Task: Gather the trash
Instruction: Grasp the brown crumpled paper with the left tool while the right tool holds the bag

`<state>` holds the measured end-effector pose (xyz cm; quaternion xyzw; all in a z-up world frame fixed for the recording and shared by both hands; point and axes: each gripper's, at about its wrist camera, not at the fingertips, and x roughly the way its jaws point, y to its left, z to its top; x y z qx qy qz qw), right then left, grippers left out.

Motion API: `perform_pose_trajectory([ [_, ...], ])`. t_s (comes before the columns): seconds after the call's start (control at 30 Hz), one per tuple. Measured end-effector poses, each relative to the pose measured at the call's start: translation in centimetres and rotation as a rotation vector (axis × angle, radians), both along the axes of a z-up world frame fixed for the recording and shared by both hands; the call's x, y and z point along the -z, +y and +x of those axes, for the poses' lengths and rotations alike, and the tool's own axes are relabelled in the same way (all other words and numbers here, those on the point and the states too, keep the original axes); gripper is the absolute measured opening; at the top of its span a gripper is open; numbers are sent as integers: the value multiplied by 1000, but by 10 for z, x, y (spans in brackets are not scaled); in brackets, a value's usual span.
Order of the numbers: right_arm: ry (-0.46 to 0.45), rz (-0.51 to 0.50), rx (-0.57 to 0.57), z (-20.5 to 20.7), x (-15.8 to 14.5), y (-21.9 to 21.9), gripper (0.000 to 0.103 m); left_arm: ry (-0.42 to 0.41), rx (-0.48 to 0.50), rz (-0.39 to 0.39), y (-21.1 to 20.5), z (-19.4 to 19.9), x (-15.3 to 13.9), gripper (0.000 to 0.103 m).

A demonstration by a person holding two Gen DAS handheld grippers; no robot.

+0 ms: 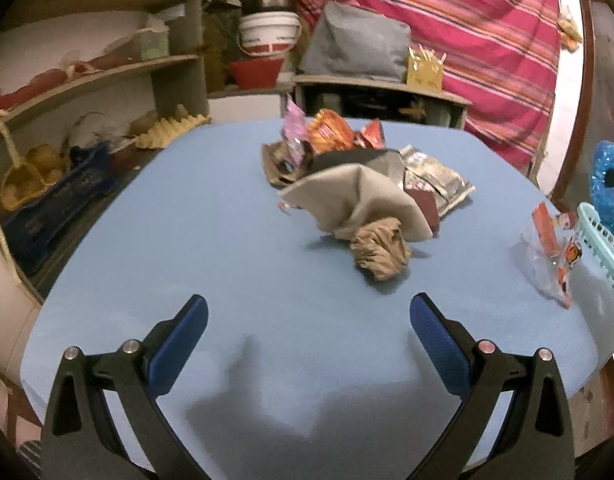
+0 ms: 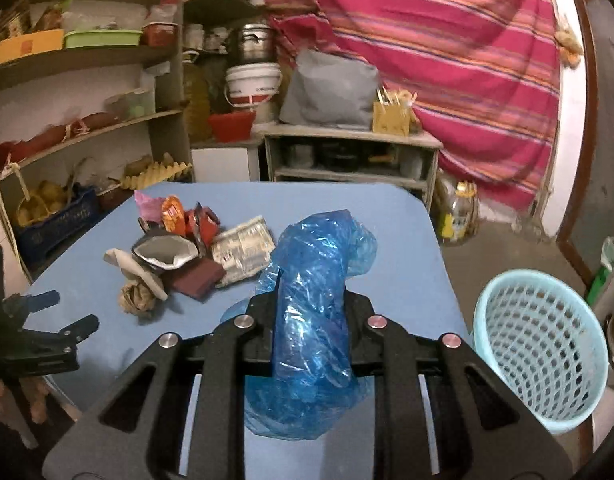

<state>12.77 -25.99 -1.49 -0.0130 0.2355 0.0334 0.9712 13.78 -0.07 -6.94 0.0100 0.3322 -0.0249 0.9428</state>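
Observation:
My right gripper (image 2: 313, 300) is shut on a crumpled blue plastic bag (image 2: 319, 264), held above the blue table (image 2: 387, 216). The bag (image 1: 609, 176) also shows at the right edge of the left wrist view. A pile of trash (image 1: 359, 172) lies mid-table: snack wrappers, a beige paper, a silver packet and a brown paper ball (image 1: 381, 250). My left gripper (image 1: 309, 320) hovers open over the near table, short of the ball, nothing between its fingers. A clear wrapper with orange print (image 1: 553, 250) lies at the right edge.
A light-blue mesh basket (image 2: 541, 344) stands on the floor right of the table; its rim (image 1: 605, 244) shows past the table's edge. Shelves (image 2: 87, 128) with crates and jars line the left. A low cabinet (image 2: 351, 152) and striped cloth stand behind.

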Motion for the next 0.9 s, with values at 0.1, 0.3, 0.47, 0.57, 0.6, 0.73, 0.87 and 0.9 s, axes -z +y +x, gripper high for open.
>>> perform_pose_trajectory([
  [0.1, -10, -7, 13, -2, 1, -1, 21, 22, 22, -28, -7, 13, 4, 99],
  [0.3, 3, 41, 19, -4, 4, -13, 22, 35, 49, 20, -32, 36, 6, 98],
  [0.47, 5, 53, 21, -5, 2, -17, 23, 48, 54, 73, -44, 57, 10, 82],
  [0.57, 11, 56, 22, -5, 3, -18, 23, 94, 69, 73, -46, 67, 16, 53],
  [0.6, 12, 55, 23, -6, 3, -19, 23, 98, 75, 60, -45, 67, 17, 45],
  [0.73, 9, 58, 24, -8, 2, -21, 23, 87, 81, 61, -43, 62, 15, 43],
  [0.87, 4, 57, 33, -11, 2, -22, 23, 99, 67, 35, -32, 45, 10, 43],
  [0.9, 4, 61, 35, -12, 1, -23, 23, 95, 62, 31, -30, 39, 8, 43],
])
